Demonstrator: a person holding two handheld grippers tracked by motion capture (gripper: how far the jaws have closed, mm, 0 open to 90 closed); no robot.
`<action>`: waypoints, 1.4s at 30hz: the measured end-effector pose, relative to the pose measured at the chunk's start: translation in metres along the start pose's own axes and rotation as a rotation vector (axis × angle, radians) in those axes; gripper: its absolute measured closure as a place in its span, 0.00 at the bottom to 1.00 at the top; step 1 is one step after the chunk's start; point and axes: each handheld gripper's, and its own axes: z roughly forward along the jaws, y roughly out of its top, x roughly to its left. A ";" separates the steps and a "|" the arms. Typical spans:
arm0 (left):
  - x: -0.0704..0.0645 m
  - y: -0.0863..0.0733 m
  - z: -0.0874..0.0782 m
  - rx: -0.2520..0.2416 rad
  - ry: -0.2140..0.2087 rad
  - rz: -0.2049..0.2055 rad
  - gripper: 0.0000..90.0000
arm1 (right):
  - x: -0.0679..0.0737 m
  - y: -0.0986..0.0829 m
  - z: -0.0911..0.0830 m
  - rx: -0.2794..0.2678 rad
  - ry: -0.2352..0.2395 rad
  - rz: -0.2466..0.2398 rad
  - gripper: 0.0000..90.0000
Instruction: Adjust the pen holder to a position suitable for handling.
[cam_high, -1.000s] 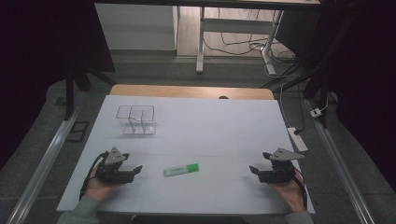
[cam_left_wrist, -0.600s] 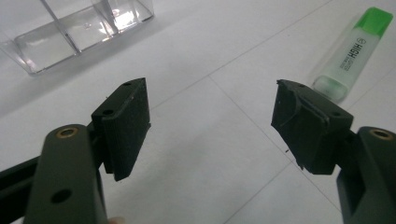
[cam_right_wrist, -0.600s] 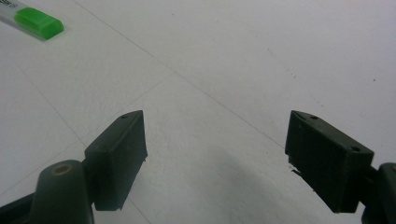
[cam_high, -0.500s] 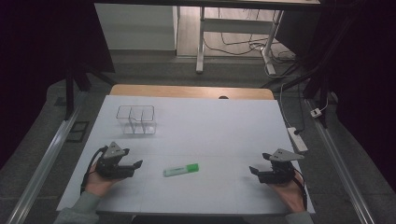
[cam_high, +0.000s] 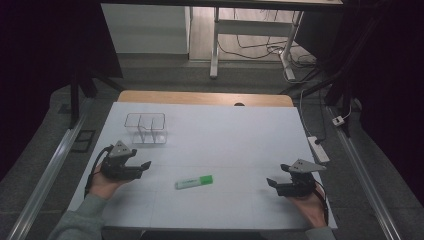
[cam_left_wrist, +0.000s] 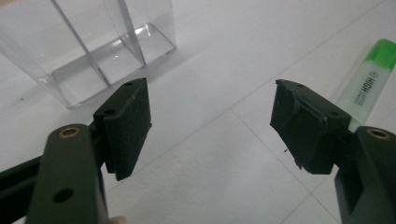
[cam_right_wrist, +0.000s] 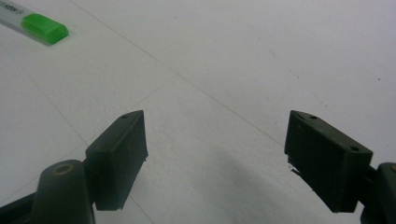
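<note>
A green highlighter (cam_high: 194, 181) lies flat on the white table (cam_high: 225, 145), near the front and between my two grippers. My left gripper (cam_high: 144, 165) rests low at the front left, open and empty, its jaws pointing right. In the left gripper view its gripper (cam_left_wrist: 212, 116) frames bare table, with the highlighter (cam_left_wrist: 366, 84) beyond the right jaw. My right gripper (cam_high: 270, 182) sits at the front right, open and empty, jaws pointing left. The right gripper view shows its gripper (cam_right_wrist: 215, 149) wide apart over bare table, with the highlighter's green end (cam_right_wrist: 44, 28) at the top left.
A clear plastic divided container (cam_high: 145, 128) stands at the back left of the table, just beyond my left gripper; it appears as the clear container (cam_left_wrist: 100, 46) in the left gripper view. A wooden strip (cam_high: 205, 98) edges the far side.
My left gripper has shifted slightly forward and toward the container. The right gripper and the highlighter have stayed put.
</note>
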 end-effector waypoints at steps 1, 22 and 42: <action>0.000 0.000 0.000 0.000 0.000 0.000 0.32 | 0.000 0.000 0.000 -0.001 -0.001 -0.001 0.23; 0.034 0.022 -0.006 -0.015 0.028 -0.046 0.32 | 0.001 -0.001 0.003 0.027 -0.008 -0.017 0.24; 0.077 0.035 -0.002 0.022 0.078 -0.102 0.32 | 0.002 -0.001 0.003 0.035 -0.010 -0.021 0.24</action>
